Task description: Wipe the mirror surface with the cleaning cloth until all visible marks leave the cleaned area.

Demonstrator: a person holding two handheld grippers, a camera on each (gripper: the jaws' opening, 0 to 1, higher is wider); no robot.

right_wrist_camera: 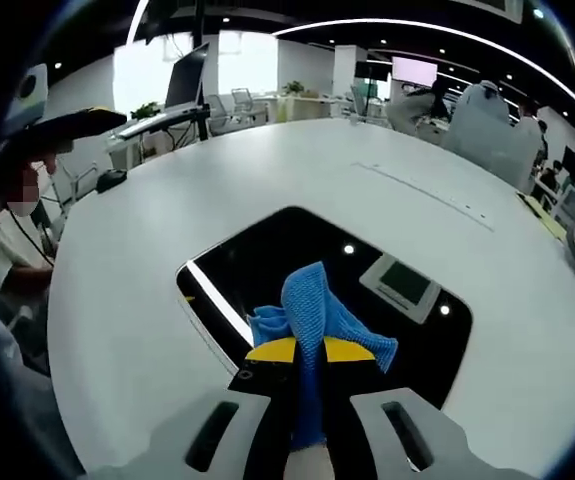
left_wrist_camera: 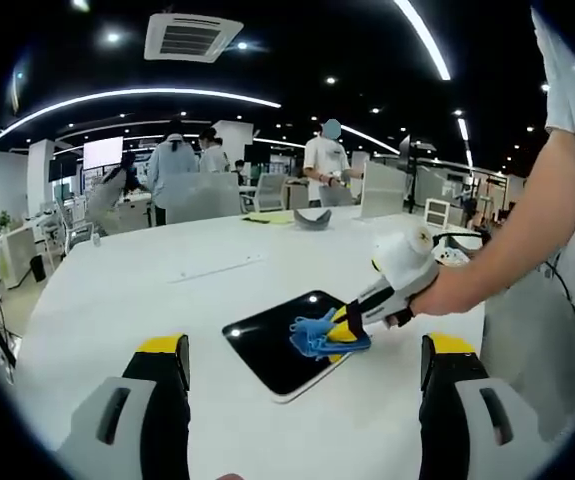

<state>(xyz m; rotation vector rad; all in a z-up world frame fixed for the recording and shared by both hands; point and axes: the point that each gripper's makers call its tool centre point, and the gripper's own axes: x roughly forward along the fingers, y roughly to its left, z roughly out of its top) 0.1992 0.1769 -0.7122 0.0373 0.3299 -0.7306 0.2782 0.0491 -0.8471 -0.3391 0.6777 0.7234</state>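
In the left gripper view, the left gripper (left_wrist_camera: 305,375) hangs above the table (left_wrist_camera: 147,290), its 2 jaws wide apart and holding nothing. Just beyond them, toward the table's near edge, lies 1 mirror (left_wrist_camera: 272,345). On the mirror's right part rests 1 blue cloth (left_wrist_camera: 317,335), pinched between the 2 closed jaws of the right gripper (left_wrist_camera: 345,328), held by a hand (left_wrist_camera: 447,295). In the right gripper view, the cloth (right_wrist_camera: 312,315) presses on the mirror (right_wrist_camera: 267,260).

White table (left_wrist_camera: 147,290) carries a flat mirror (left_wrist_camera: 272,345)
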